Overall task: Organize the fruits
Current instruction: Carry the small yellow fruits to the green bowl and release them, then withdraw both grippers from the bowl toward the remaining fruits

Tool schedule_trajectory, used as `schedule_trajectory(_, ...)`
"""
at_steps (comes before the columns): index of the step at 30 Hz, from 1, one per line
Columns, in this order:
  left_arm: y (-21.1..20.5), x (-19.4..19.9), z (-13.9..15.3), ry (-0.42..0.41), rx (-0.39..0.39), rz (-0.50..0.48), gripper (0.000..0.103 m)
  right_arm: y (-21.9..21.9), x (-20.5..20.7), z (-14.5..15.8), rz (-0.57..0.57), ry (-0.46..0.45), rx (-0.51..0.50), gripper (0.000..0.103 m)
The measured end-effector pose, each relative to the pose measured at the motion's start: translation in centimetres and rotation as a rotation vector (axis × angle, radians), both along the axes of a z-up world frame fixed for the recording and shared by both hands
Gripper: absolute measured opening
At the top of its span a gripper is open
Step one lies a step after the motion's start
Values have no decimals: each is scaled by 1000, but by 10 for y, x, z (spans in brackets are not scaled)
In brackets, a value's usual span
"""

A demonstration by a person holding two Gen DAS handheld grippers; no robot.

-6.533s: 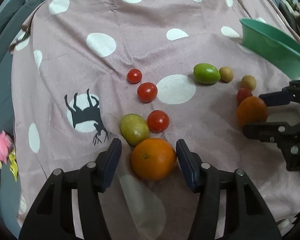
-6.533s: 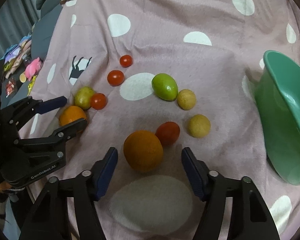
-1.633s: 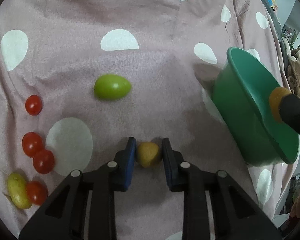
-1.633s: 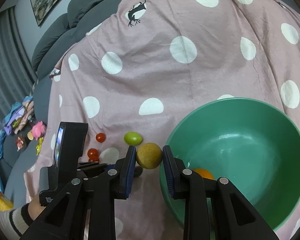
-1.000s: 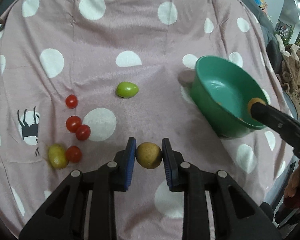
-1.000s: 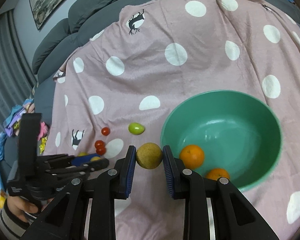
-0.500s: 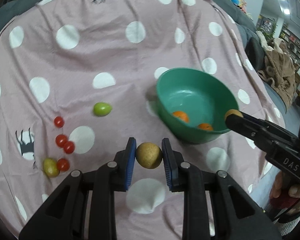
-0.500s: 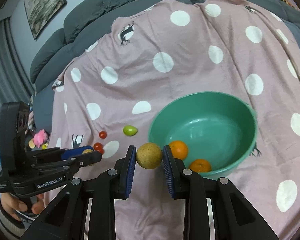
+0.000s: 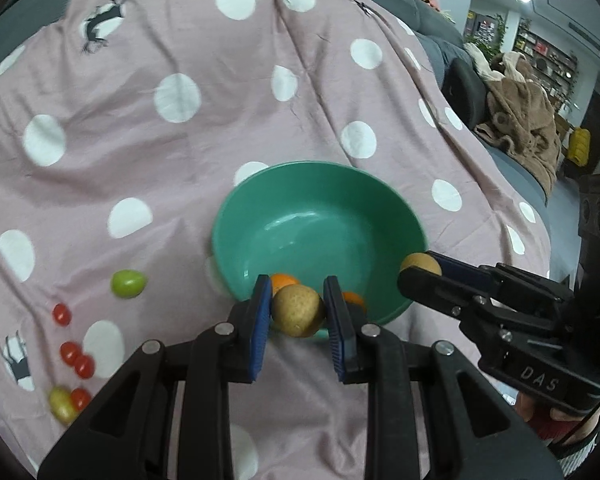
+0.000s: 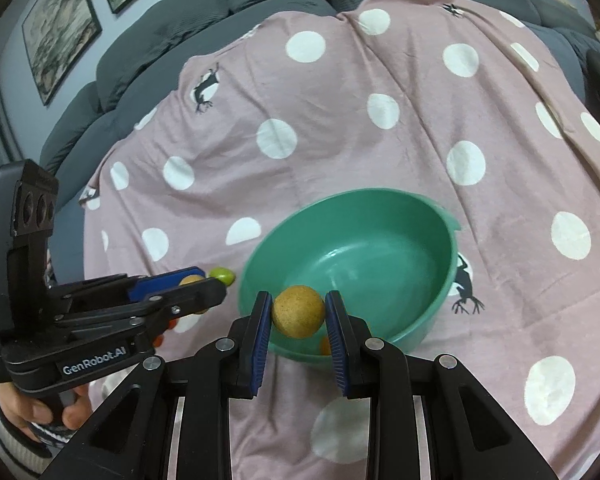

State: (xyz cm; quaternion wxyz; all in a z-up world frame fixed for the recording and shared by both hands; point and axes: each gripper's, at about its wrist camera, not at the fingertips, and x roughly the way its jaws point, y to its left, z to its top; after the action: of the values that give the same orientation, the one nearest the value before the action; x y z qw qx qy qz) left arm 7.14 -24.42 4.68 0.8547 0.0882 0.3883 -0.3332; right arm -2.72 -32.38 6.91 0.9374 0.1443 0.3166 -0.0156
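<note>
While clamped on a tan round fruit (image 9: 298,311), left gripper (image 9: 299,316) hovering at near rim of green bowl (image 9: 320,216) on the polka-dot blanket (image 9: 180,140). Far left on blanket: yellow-green fruit (image 9: 62,403), red tomatoes (image 9: 77,359), green fruit (image 9: 128,283). Inside bowl, two oranges (image 9: 283,280). Right gripper (image 10: 299,316), jaws closed on a second tan fruit (image 10: 299,311), likewise above near rim.

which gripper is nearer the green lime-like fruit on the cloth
Left. The left gripper sits right beside the green oval fruit, on the bowl's left. The right gripper is across the green plastic bowl, at its far rim.
</note>
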Motion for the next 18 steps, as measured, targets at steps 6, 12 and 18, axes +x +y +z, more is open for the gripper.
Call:
schedule_trajectory(6,-19,10,-14,5,11,-39,26,-13,5,-8,-35,13,-11,29)
schedule_trajectory(12,-29,17,-30,18,47,-40,27,-19,16,-17,-52,39,-20,29)
schedule_trajectory(18,-22,22,-30,9,32,-19,55,-28,22,-20,-74,46,3,39)
